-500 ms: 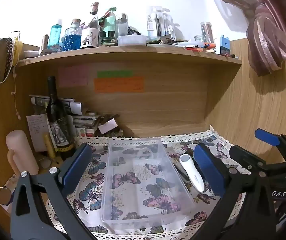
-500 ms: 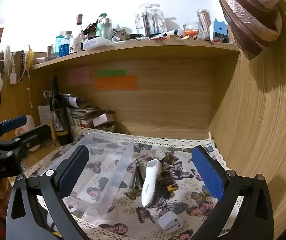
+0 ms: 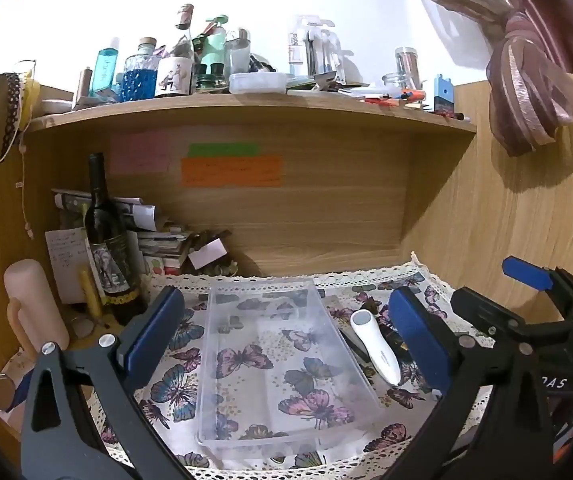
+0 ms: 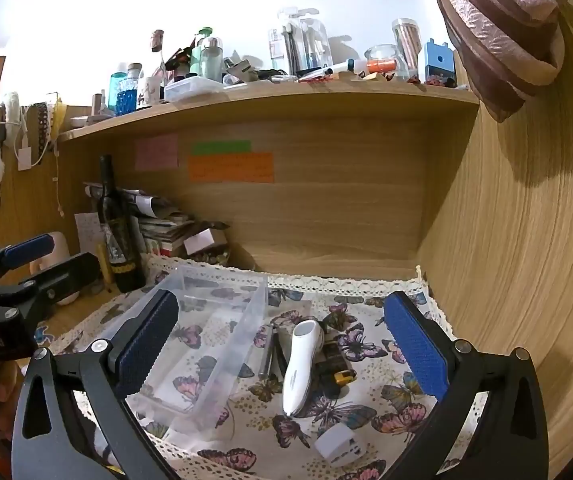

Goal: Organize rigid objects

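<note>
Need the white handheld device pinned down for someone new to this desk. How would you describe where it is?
Find the clear bin on the butterfly cloth. Just right of the bin lies the white device, alongside a thin metal pen and a small black item. It is the only long, curved white thing there.

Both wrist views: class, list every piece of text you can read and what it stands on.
"DAS": right gripper body, cut off by the edge.
"Robot.AI": left gripper body, start cut off.
Sticky notes, wine bottle label, white device print: too blurred to read.
</note>
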A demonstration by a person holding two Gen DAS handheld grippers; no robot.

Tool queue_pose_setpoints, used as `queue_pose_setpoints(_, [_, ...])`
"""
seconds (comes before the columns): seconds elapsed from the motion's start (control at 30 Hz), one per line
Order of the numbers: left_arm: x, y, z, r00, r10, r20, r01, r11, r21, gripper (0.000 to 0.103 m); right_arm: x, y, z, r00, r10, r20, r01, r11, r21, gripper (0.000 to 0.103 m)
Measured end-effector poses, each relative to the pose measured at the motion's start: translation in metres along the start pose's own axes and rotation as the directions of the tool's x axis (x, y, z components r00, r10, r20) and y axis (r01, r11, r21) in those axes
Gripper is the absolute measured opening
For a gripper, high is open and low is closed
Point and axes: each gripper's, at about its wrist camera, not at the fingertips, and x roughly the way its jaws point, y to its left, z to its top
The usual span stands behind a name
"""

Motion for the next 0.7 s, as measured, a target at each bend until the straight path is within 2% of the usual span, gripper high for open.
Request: queue_pose_setpoints(0.7, [-0.0007,0.0009,-0.0030,1.000,-0.008,0.009,0.008,1.000,-0.014,0.103,-0.0033,-0.0022,0.0005,1.000,-0.004,0.015,0.004,1.000,0.002,0.103])
